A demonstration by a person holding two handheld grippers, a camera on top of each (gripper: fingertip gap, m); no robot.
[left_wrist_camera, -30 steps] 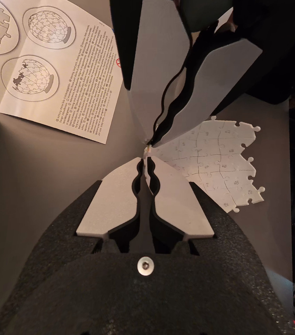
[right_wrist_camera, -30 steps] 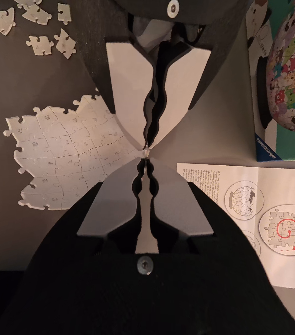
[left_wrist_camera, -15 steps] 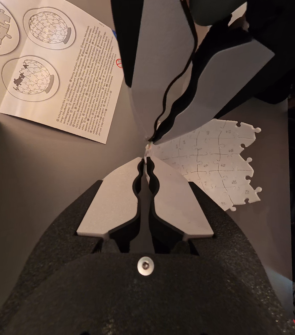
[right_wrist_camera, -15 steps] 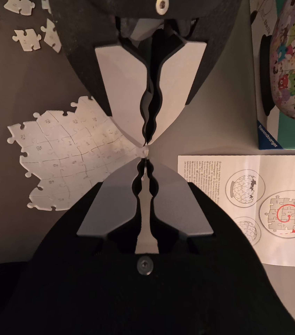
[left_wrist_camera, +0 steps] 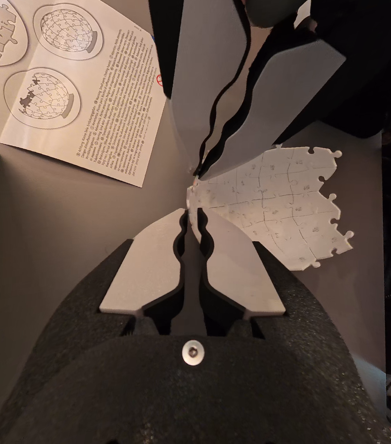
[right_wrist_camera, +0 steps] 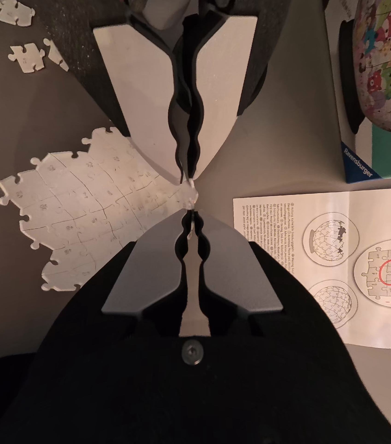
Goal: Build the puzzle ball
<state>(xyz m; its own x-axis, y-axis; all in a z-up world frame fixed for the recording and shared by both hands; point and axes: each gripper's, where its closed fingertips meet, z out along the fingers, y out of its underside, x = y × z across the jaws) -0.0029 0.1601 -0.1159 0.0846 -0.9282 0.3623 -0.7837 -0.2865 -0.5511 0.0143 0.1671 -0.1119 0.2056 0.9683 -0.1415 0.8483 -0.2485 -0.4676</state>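
A curved white section of joined puzzle pieces (left_wrist_camera: 273,209) lies printed side down over the grey table (left_wrist_camera: 57,240), to the right of both grippers. It also shows at the left of the right wrist view (right_wrist_camera: 88,211). My left gripper (left_wrist_camera: 190,212) is shut on the section's near corner. My right gripper (right_wrist_camera: 191,212) faces it tip to tip and is shut on a thin white puzzle piece seen edge-on at that same corner (right_wrist_camera: 189,195). Whether this piece is joined to the section is hidden. The right gripper (left_wrist_camera: 198,174) shows in the left wrist view, and the left gripper (right_wrist_camera: 186,181) in the right wrist view.
A folded instruction leaflet (left_wrist_camera: 69,79) lies beside the grippers; it also shows in the right wrist view (right_wrist_camera: 333,264). The colourful puzzle box (right_wrist_camera: 381,96) stands behind the leaflet. Several loose white pieces (right_wrist_camera: 26,57) lie beyond the section. The table's edge (left_wrist_camera: 381,240) runs just past the section. Only a small space, under 4 cm, lies between the two pairs of fingers.
The two grippers' tips have drawn a little apart, and more of the section's corner shows between them. The section has shifted slightly with them. Both stay shut.
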